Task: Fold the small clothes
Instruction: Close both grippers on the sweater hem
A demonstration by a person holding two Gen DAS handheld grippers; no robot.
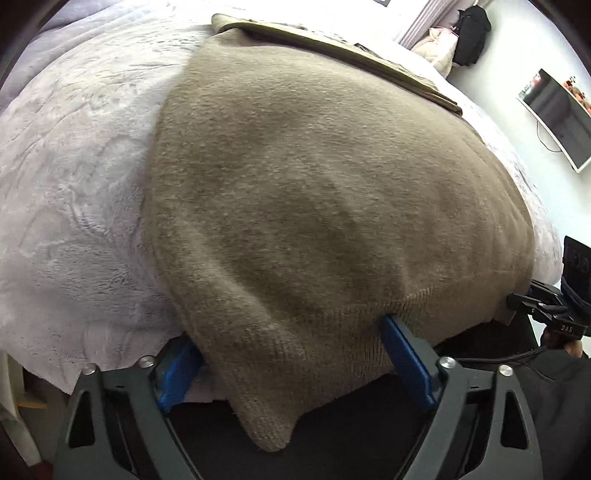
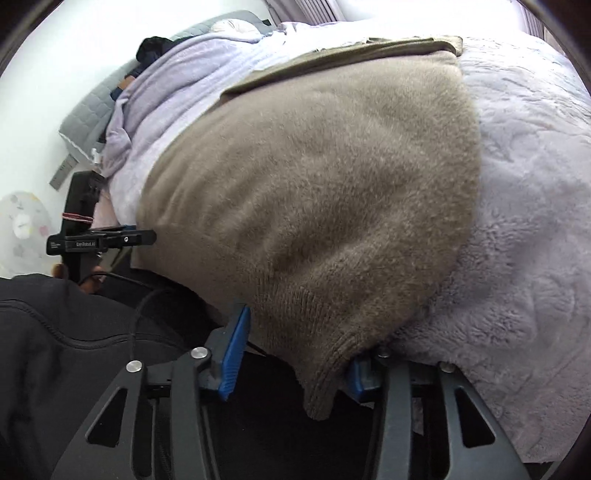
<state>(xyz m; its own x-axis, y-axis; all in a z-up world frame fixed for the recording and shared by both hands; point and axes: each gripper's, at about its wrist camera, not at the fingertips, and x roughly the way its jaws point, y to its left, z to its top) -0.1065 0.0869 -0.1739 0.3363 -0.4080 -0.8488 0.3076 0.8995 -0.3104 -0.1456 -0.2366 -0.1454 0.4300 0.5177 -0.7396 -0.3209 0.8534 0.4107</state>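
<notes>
The left hand-held gripper has its blue fingers spread wide on either side of the near hem of the taupe knit sweater. A corner of the hem droops between the fingers and over the bed's edge. The pads stand well apart and do not pinch the cloth, so this hand-held gripper is released, with the fabric only draped between its fingers.

The right hand-held gripper is set likewise at the other near corner of the sweater. Its blue fingers are parted, the ribbed hem hangs down between them, and the right pad is partly hidden behind the knit. It too looks released rather than clenched.

The sweater lies spread flat on the pale lilac fleece blanket that covers the bed. Its near hem runs along the bed's front edge, and its far edge meets a folded khaki garment lying across the bed beyond it. Open blanket shows to the left of the sweater in the left wrist view. In the right wrist view bare blanket lies to its right.

From the left wrist view, a wall-mounted screen and a dark bag stand well away from the bed. In the right wrist view a bunched lilac cover lies at the far left.
</notes>
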